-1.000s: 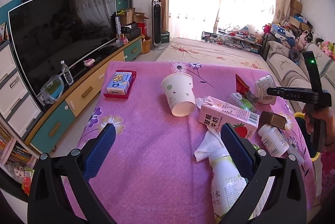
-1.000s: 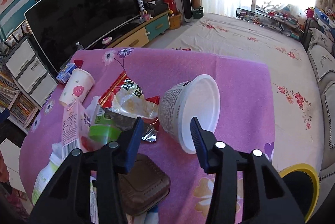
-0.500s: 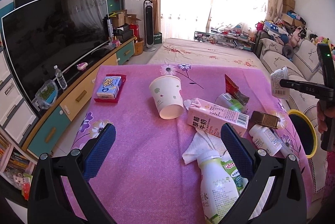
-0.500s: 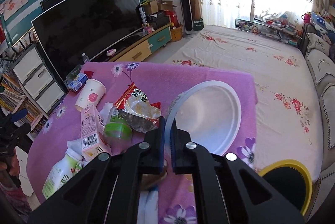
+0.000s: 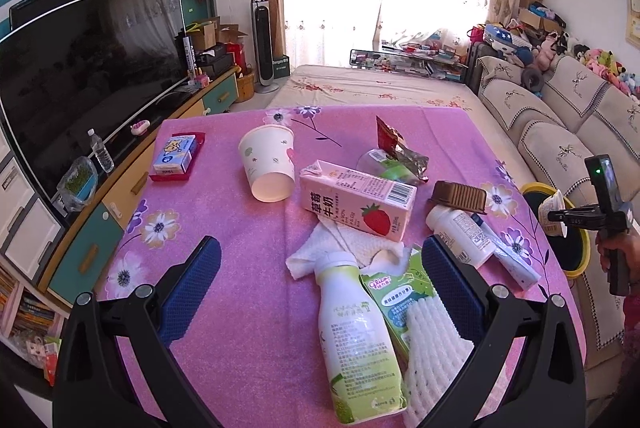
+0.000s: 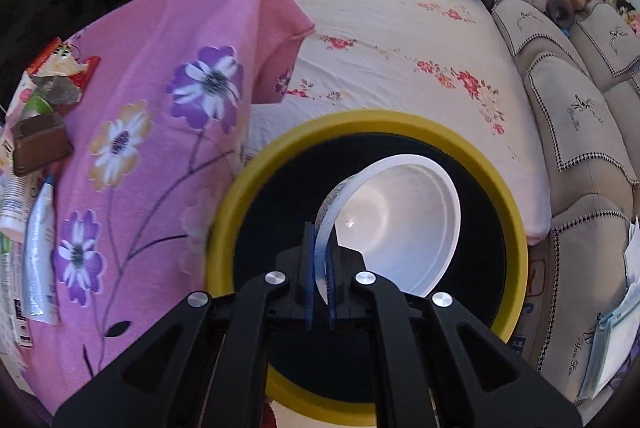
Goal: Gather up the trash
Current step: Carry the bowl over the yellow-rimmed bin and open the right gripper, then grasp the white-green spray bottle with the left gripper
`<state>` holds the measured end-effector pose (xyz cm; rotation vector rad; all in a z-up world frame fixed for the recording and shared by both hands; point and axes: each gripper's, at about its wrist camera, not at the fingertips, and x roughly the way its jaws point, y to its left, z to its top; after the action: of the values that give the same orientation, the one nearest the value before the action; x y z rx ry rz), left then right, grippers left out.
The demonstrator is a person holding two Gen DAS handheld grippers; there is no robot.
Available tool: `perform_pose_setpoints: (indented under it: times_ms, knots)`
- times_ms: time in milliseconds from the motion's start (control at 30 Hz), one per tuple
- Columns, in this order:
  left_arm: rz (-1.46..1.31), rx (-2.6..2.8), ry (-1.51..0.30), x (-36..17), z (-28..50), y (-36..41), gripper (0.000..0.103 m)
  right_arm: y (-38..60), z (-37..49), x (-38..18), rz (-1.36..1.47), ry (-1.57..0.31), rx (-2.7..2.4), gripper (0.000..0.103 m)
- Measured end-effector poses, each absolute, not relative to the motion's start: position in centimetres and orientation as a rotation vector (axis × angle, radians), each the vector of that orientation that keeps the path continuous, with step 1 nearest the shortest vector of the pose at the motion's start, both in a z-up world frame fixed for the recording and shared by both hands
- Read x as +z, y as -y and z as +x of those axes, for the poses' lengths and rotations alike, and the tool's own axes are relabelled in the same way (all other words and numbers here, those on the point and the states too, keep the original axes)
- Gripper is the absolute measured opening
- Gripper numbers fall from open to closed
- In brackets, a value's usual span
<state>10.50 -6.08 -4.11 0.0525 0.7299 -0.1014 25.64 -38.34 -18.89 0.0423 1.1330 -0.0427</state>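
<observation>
My right gripper point(image 6: 319, 260) is shut on the rim of a white plastic tub point(image 6: 396, 224) and holds it over the black mouth of a yellow-rimmed bin point(image 6: 256, 171) beside the table. The left wrist view shows that gripper point(image 5: 560, 216), the tub point(image 5: 551, 211) and the bin point(image 5: 579, 260) at the far right. My left gripper point(image 5: 320, 284) is open and empty above the near part of the pink table point(image 5: 224, 236). Between its fingers lie a green-white bottle point(image 5: 356, 332), a tissue point(image 5: 340, 248) and a white foam net point(image 5: 432, 352).
On the table are a paper cup point(image 5: 268, 163), a strawberry milk carton point(image 5: 356, 199), a brown tray point(image 5: 458, 193), a white bottle point(image 5: 456, 232), a snack wrapper point(image 5: 396, 143) and a blue box point(image 5: 176, 153). A TV stands left, a sofa point(image 6: 580, 95) right.
My right gripper closed on the tub's rim, lifted it off the table and carried it right, over the bin. My left gripper drew back slightly and stayed open.
</observation>
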Motion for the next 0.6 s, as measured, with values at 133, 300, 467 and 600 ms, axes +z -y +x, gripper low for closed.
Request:
perform_pose_setpoints:
  times_ms: [133, 300, 467, 600]
  knots:
    - [0.059, -0.106, -0.767, -4.8, 10.1, 6.9, 0.099, 39.3, 26.4, -20.4, 0.055, -1.143, -0.075, 0.023]
    - [0.028, -0.138, -0.861, -5.9, 10.0, 7.2, 0.099, 39.2, 25.5, -19.9, 0.055, -1.101, -0.066, 0.029]
    - [0.045, -0.117, -0.95, -8.4, 9.6, 7.6, 0.099, 37.9, 24.7, -19.4, 0.052, -1.096, -0.056, 0.03]
    - [0.042, -0.114, -1.017, -10.4, 9.5, 7.8, 0.095, 37.7, 24.5, -19.0, 0.048, -1.088, -0.05, 0.031]
